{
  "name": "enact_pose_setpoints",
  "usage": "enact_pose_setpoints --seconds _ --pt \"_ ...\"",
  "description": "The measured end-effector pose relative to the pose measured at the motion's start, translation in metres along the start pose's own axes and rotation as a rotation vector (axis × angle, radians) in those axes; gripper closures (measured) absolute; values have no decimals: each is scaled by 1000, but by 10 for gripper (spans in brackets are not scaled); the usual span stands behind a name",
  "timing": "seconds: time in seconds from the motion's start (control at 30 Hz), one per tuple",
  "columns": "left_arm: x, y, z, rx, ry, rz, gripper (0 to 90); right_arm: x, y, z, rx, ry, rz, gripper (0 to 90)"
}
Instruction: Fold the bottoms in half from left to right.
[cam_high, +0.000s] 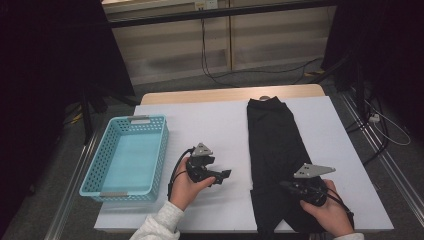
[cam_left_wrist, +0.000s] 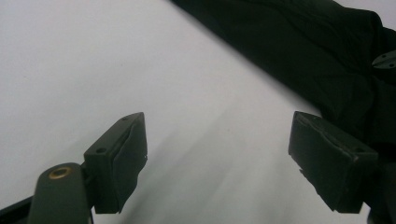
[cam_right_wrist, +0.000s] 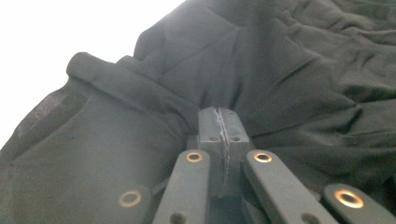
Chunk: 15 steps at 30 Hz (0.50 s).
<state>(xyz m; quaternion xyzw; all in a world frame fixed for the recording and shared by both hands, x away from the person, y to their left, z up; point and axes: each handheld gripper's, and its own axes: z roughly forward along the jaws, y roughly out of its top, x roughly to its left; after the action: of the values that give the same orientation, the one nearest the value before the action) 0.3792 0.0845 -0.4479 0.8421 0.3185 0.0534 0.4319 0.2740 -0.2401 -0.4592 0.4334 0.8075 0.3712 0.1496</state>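
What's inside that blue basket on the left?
Nothing can be seen in the blue basket: its pale floor shows bare through the open top. The near wall hides a thin strip of the floor right behind it.

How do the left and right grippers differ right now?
The left gripper has its jaws spread wide with nothing between them; the right gripper has its jaws closed together. The left sits over bare white table cover; the right is on the black garment. Both are hand-held.

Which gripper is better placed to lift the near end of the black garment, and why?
Probably the right gripper: its jaws are shut against the black garment at the near end. The left gripper hangs open above the bare white table cover, beside the cloth.
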Motion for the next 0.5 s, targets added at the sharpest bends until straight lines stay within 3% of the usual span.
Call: enact_pose_setpoints --seconds 0.07,0.2,0.4,0.5 --pt "0 0 -1 6 -6 -3 201 -2 1 -4 -8 -4 -8 900" --pt "0 0 -2 -2 -4 -7 205 -15 4 -29 -99 -21 33 900" --pt "1 1 -2 -5 -2 -13 206 -31 -7 -55 -152 -46 46 900" --pt "0 2 -3 -13 -3 -14 207 -36 -12 -61 -153 -63 50 900"
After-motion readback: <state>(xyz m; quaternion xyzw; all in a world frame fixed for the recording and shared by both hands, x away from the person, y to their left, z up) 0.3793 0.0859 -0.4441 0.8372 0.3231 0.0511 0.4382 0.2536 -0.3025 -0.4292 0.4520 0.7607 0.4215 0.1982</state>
